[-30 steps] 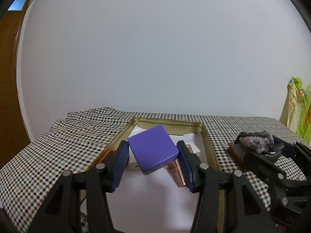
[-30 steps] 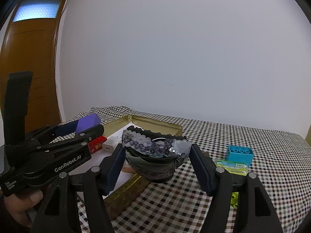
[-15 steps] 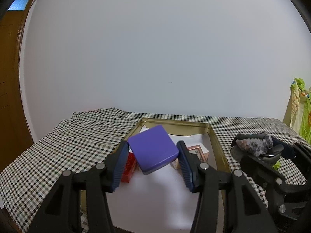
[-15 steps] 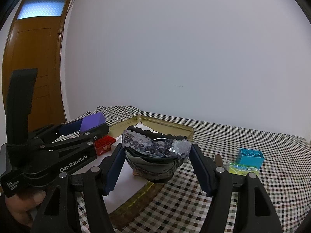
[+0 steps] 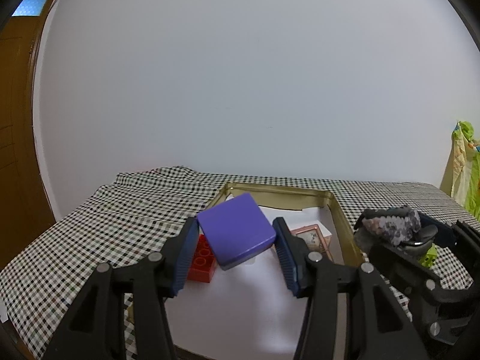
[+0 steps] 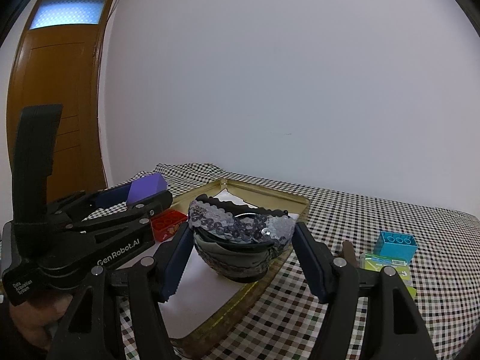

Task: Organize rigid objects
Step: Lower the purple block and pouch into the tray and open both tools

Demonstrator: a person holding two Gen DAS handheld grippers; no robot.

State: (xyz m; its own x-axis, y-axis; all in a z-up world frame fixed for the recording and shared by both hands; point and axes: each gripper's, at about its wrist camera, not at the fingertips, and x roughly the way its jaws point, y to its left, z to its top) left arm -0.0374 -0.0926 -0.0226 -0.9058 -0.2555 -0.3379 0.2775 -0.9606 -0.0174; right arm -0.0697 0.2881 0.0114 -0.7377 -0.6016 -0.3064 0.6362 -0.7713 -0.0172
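Note:
My left gripper [image 5: 237, 240] is shut on a flat purple box [image 5: 235, 230], tilted and held above the gold tray [image 5: 337, 210]. From the right wrist view the same purple box [image 6: 146, 186] shows at the left. My right gripper [image 6: 241, 241] is shut on a sequined grey headband bundle [image 6: 240, 234], hanging over the tray's right rim [image 6: 270, 273]. In the left wrist view that bundle [image 5: 390, 228] sits at the right. A red brick [image 5: 201, 259] and a small copper-framed picture [image 5: 312, 237] lie in the tray on white paper.
A checkered cloth [image 5: 120, 219] covers the table. A blue brick [image 6: 397, 243] and a green packet [image 6: 387, 265] lie on the cloth right of the tray. A wooden door [image 6: 57, 105] stands at the left; a bare white wall is behind.
Both grippers keep their holds. In each view the tray has drifted right and lower, and the red brick has come into sight under the purple box.

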